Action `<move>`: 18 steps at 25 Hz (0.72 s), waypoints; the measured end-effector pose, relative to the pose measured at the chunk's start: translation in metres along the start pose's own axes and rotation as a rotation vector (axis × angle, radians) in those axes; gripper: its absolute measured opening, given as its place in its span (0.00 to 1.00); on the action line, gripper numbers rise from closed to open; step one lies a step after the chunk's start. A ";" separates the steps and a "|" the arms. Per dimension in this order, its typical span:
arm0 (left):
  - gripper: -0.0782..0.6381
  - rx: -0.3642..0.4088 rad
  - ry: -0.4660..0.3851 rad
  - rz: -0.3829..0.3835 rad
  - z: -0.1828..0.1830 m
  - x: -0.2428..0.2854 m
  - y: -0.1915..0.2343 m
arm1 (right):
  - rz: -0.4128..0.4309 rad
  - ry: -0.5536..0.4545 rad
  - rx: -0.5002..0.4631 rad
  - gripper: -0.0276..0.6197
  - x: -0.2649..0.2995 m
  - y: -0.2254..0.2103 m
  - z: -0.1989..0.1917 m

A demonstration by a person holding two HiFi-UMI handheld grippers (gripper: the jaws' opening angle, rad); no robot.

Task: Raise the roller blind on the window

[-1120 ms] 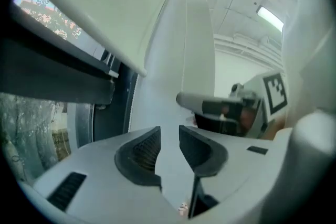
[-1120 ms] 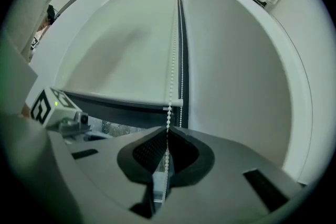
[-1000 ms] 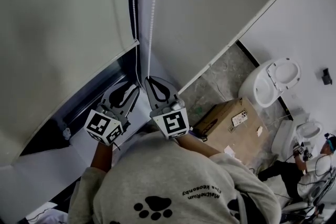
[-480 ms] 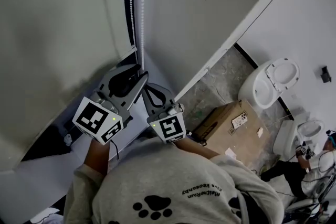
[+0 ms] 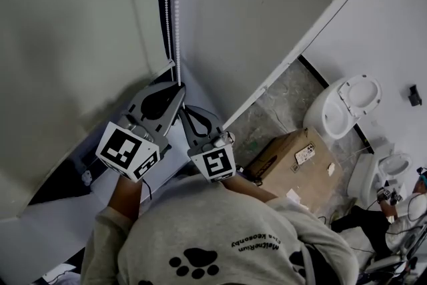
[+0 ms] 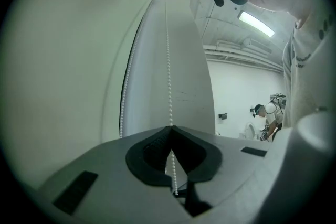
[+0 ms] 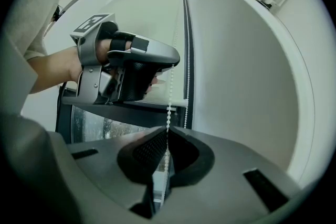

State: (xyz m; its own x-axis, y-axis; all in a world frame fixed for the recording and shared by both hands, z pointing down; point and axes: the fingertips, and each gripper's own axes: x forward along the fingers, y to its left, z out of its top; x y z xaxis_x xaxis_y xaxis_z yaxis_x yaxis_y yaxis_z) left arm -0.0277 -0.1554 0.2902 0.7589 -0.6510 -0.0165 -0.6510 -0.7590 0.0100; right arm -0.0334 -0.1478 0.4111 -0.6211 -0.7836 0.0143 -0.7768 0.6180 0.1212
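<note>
Beside roller blind (image 5: 67,43), I am clamping left gripper (image 5: 179,87) above right gripper (image 5: 182,110) on bead chain (image 5: 177,10); pulling straight, I judge, avoids slipping.

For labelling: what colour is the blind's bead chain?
White bead chain, clearest in the left gripper view.

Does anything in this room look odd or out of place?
Only in the background: a white ceramic toilet sits on the stone floor beside a brown cardboard box, with a second toilet nearby. They look stored, not installed. The pale roller blind and its white bead chain hang straight, undamaged.
</note>
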 end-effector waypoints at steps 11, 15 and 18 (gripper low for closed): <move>0.12 -0.038 -0.062 0.026 -0.006 0.001 -0.001 | -0.014 -0.017 -0.039 0.06 0.000 -0.003 -0.002; 0.12 -0.030 -0.048 0.035 -0.013 0.001 -0.001 | -0.014 -0.001 -0.015 0.06 0.001 -0.001 -0.012; 0.12 -0.045 -0.041 0.039 -0.018 -0.001 0.002 | -0.012 0.014 0.004 0.06 0.001 0.002 -0.017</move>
State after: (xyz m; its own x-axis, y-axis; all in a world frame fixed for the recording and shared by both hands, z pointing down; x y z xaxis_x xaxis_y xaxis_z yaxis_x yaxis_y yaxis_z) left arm -0.0290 -0.1562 0.3087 0.7307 -0.6804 -0.0560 -0.6781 -0.7328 0.0563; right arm -0.0332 -0.1485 0.4285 -0.6101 -0.7918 0.0272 -0.7847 0.6087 0.1172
